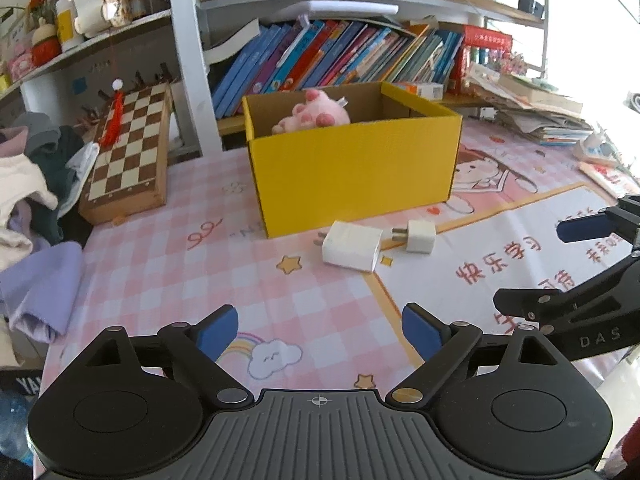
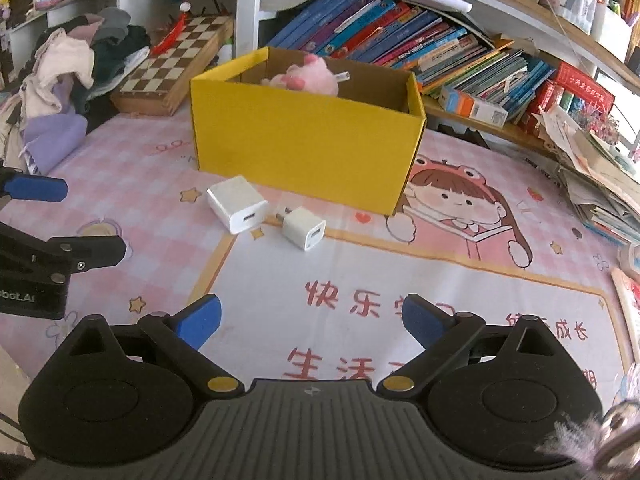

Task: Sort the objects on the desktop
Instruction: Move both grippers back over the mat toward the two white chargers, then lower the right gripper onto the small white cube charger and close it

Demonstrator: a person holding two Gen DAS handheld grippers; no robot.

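While both tools (image 1: 320, 334) (image 2: 312, 322) gape wide above bare mat (image 2: 280, 304), two chargers (image 2: 237, 204) (image 2: 304, 228) lie near the box (image 2: 304, 140).

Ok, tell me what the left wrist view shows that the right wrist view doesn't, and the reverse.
Only the left wrist view shows the prongs of the larger charger, and the shelf of toys and bottles at upper left. Only the right wrist view shows both chargers' USB ports, the larger charger and the smaller charger, plus the whole cartoon girl print. Both show the yellow box with the pink plush toy inside, the chessboard, and both claws open, the left claw and right claw.
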